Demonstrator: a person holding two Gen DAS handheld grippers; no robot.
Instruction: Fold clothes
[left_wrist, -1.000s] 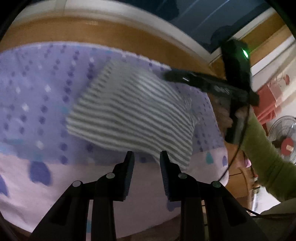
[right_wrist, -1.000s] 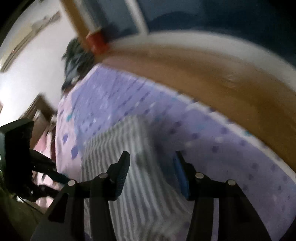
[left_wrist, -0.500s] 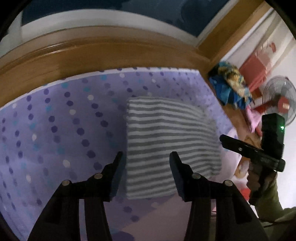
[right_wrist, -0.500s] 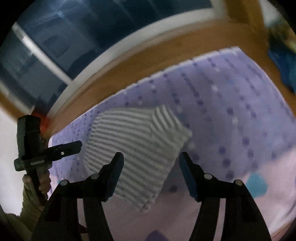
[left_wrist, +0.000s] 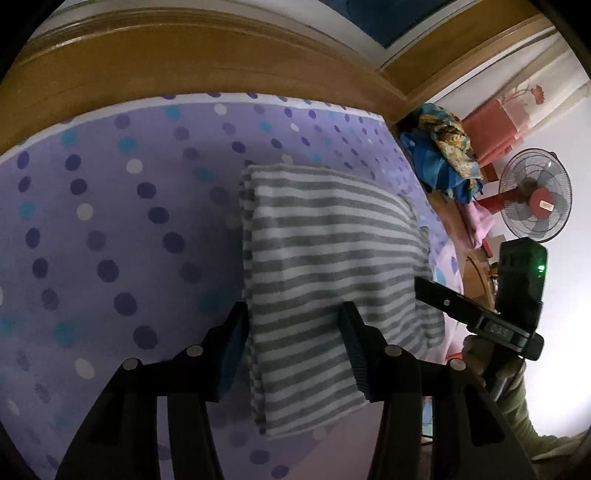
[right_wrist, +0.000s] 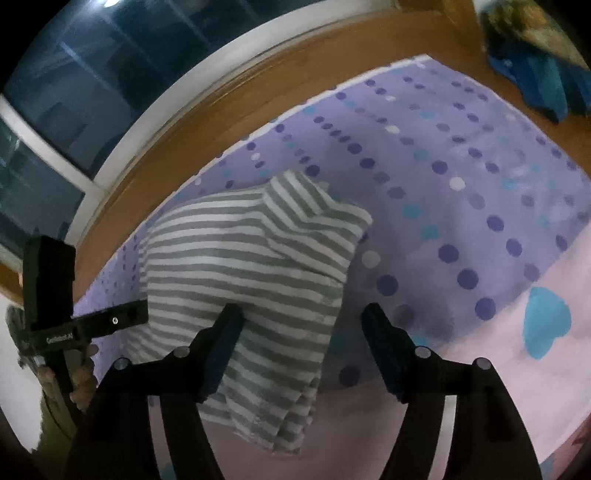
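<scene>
Striped shirt (left_wrist: 328, 280) sits folded in the middle of the dotted purple bedspread (left_wrist: 110, 229), and in the right wrist view its top right corner pokes up a bit. I'd say the next grab should go low, both grippers taking the near edge evenly so the layers don't slide apart. Left gripper (left_wrist: 293, 354) has its fingers spread over the near-left edge, pinching nothing. Right gripper (right_wrist: 303, 350) is opening, its fingers astride the near-right corner, pads not pressing it.

The left gripper (left_wrist: 293, 347) points steeply down, jaws apart. The right gripper (right_wrist: 303, 347) does too, its jaws opening, gripping nothing.
</scene>
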